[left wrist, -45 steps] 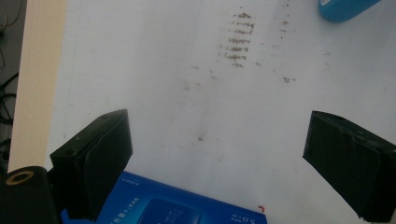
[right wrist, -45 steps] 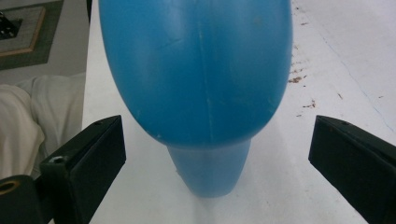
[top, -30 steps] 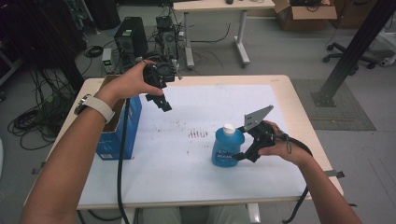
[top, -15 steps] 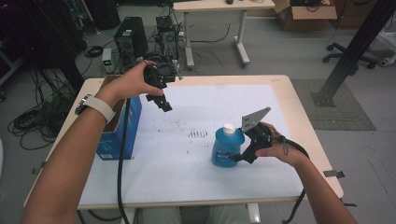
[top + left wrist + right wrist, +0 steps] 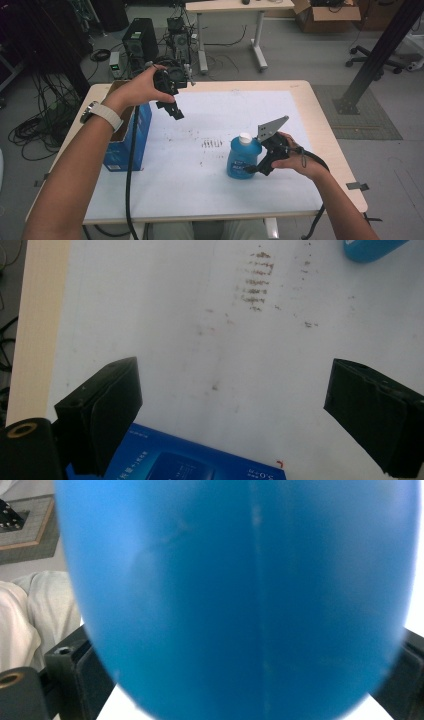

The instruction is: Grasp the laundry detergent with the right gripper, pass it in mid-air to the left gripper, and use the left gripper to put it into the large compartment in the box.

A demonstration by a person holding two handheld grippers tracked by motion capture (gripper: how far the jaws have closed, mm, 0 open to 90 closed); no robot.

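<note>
Forearms are seen entering from the near edge of the white-topped table (image 5: pixel 300 100), one on each side. At the near right, the right gripper (image 5: pixel 248 171) is held level against a blue bottle (image 5: pixel 241 159) with a white cap (image 5: pixel 245 138), which stands upright on the table right of centre; in the right gripper view the bottle's blue wall (image 5: pixel 235 595) is seen between the two black jaws, with a jaw at each side of it, so the bottle is taken as clamped. Just beyond the bottle, a patch of small brown marks (image 5: pixel 212 144) is spread on the white surface. Farther off on the left, the left gripper (image 5: pixel 176 112) is held above the table and pointed down, its jaws set wide apart with nothing between them. A blue box (image 5: pixel 127 145) is placed at the table's left edge, below that hand.
</note>
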